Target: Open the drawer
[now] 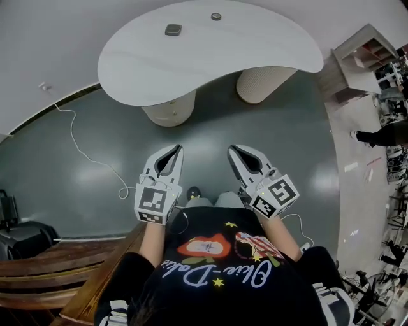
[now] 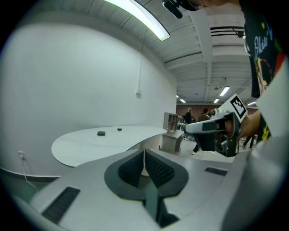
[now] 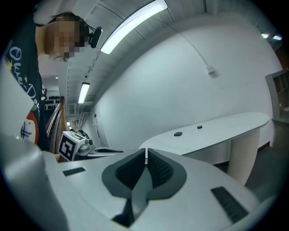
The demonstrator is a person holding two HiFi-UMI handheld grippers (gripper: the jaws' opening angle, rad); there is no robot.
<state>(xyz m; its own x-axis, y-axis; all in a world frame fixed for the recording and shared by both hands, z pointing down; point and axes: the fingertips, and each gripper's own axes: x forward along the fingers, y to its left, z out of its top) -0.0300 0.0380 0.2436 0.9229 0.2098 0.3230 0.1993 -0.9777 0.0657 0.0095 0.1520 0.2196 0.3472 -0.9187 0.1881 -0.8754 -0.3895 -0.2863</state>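
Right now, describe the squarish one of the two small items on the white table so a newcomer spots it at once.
Find the big white bean-shaped table in the upper half of the head view. Two small things lie on its top, close to its far edge. Yours is the dark squarish block, which has corners and is larger than the small round disc to its right in that view.

A white, kidney-shaped table (image 1: 210,51) stands on two ribbed round pedestals (image 1: 169,109) over a glossy grey floor (image 1: 76,191), close to a plain white wall (image 2: 81,81). A long ceiling light (image 2: 146,20) glows overhead. A white cable (image 1: 76,145) trails across the floor, and wooden slats (image 1: 51,264) lie at the lower left.
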